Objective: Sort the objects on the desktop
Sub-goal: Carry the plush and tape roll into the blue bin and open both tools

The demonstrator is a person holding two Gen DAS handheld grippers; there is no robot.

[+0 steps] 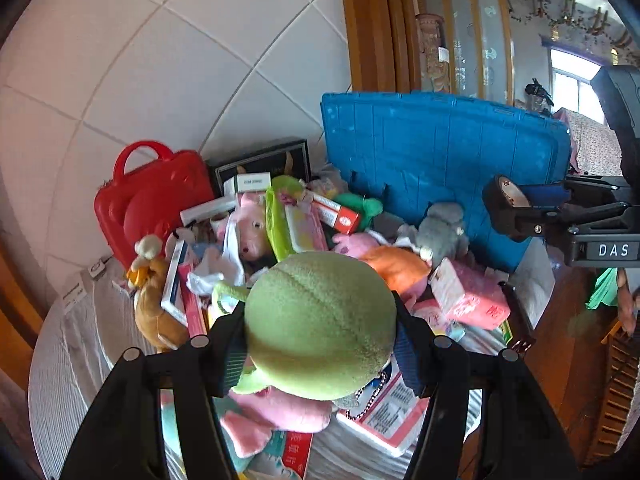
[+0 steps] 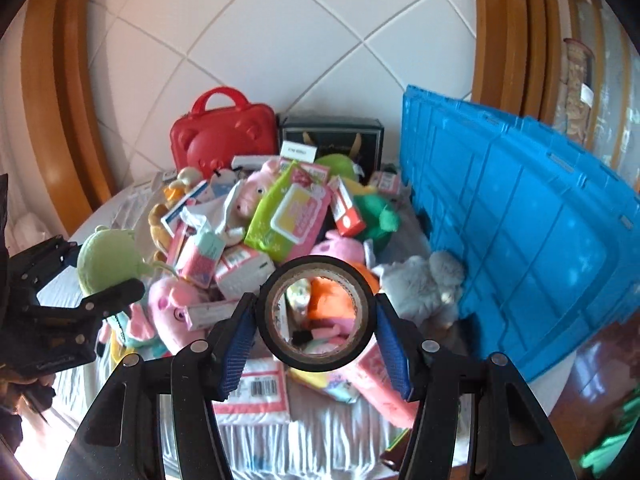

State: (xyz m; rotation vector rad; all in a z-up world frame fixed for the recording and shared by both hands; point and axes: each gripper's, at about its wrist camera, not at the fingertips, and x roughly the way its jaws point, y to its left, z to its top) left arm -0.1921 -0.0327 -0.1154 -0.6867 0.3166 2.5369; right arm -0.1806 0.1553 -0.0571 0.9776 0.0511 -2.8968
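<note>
My left gripper [image 1: 320, 356] is shut on a round green plush toy [image 1: 320, 324] and holds it above the pile. It shows at the left of the right wrist view [image 2: 108, 260]. My right gripper [image 2: 316, 336] is shut on a black tape roll [image 2: 316, 314], held upright over the pile; it also shows at the right of the left wrist view [image 1: 506, 200]. Below lies a heap of plush toys, small boxes and packets: a pink pig plush [image 2: 256, 192], a green wipes pack [image 2: 288, 212], a grey plush [image 2: 424, 284], an orange plush [image 1: 396, 268].
A blue plastic crate [image 2: 520, 220] stands at the right of the pile. A red bear-faced case [image 2: 224, 136] and a black box [image 2: 332, 134] lean on the tiled wall behind. The round table has a white cloth [image 1: 76, 344]. Wooden door frames flank the wall.
</note>
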